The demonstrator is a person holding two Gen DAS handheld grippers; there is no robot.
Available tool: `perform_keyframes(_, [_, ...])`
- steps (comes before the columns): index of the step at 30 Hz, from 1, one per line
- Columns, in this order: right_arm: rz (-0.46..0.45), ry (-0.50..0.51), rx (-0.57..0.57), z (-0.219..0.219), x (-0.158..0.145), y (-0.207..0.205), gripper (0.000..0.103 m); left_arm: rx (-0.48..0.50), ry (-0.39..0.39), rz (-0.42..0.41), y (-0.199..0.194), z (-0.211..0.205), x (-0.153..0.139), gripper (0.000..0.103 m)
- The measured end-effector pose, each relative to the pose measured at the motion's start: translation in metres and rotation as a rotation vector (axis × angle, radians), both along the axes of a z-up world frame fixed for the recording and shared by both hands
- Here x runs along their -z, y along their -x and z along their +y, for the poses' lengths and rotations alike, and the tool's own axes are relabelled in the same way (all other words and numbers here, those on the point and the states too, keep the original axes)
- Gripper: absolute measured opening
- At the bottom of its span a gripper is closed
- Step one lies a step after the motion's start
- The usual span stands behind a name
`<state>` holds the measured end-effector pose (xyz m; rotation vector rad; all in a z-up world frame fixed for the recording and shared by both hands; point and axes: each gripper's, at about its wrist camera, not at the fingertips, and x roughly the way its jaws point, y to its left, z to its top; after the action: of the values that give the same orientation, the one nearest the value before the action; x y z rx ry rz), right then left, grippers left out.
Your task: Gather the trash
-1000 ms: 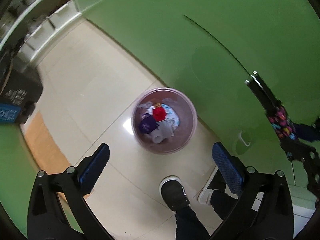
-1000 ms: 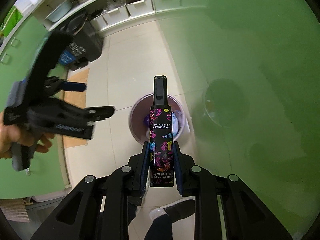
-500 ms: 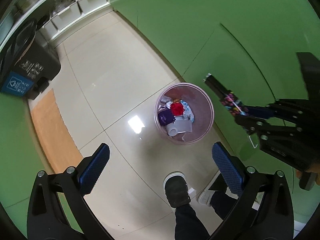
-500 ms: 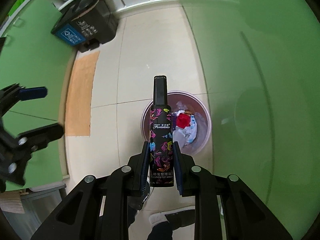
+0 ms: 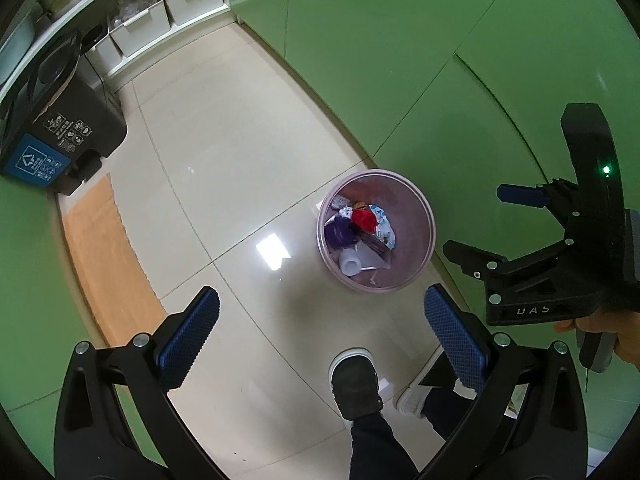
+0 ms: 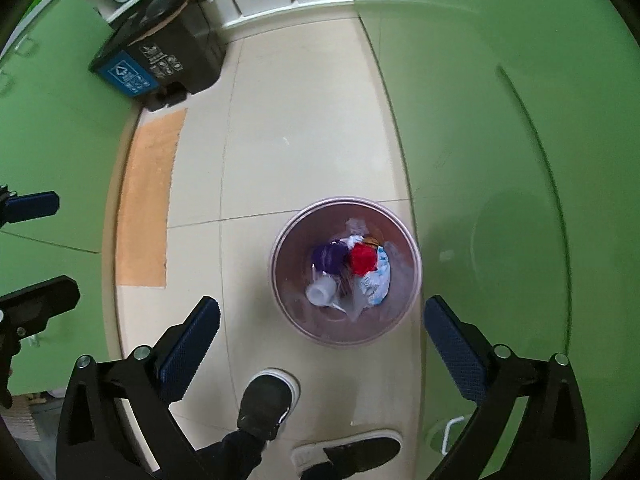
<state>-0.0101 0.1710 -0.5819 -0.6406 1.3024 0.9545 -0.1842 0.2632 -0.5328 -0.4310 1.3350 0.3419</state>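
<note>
A pink round waste bin (image 5: 424, 208) stands on the tiled floor beside a green cabinet; it also shows in the right wrist view (image 6: 280, 256). It holds several pieces of trash: a red wad (image 6: 362, 260), a purple wad (image 6: 329, 255), a white cup (image 6: 320, 292), and a dark flat item (image 5: 378, 245). My left gripper (image 5: 318, 328) is open and empty, high above the floor left of the bin. My right gripper (image 6: 320, 332) is open and empty above the bin; it also shows in the left wrist view (image 5: 496, 224). The floral spray bottle is no longer in it.
A black recycling bin (image 5: 60, 128) with a blue label stands at the back left, also in the right wrist view (image 6: 160, 56). White storage boxes (image 5: 168, 16) line a low shelf. An orange mat (image 5: 108, 256) lies on the floor. The person's shoes (image 6: 268, 404) stand near the waste bin.
My right gripper opened and let go of the floral spray bottle, which is gone from its fingers. Both grippers shifted, so the bin sits further right in the left view.
</note>
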Motion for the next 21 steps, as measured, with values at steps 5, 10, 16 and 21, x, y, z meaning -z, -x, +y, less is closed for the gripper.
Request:
perform_keyframes(5, [-0.011,-0.012,0.041,-0.012,-0.033,0.001,0.098,0.01,-0.011,-0.015,0.0,-0.005,-0.026,0.1])
perform_keyframes(10, [-0.016,-0.037,0.066,-0.021,-0.088,0.011,0.098,0.013,-0.033,-0.038,0.004,-0.005,-0.079,0.1])
perform_keyframes(16, [-0.043,-0.096,0.089,-0.033,-0.186,0.03,0.098,0.026,-0.065,-0.082,0.013,-0.006,-0.168,0.1])
perform_keyframes(21, [-0.08,-0.171,0.108,-0.042,-0.279,0.042,0.098,0.04,-0.096,-0.135,0.017,-0.008,-0.244,0.1])
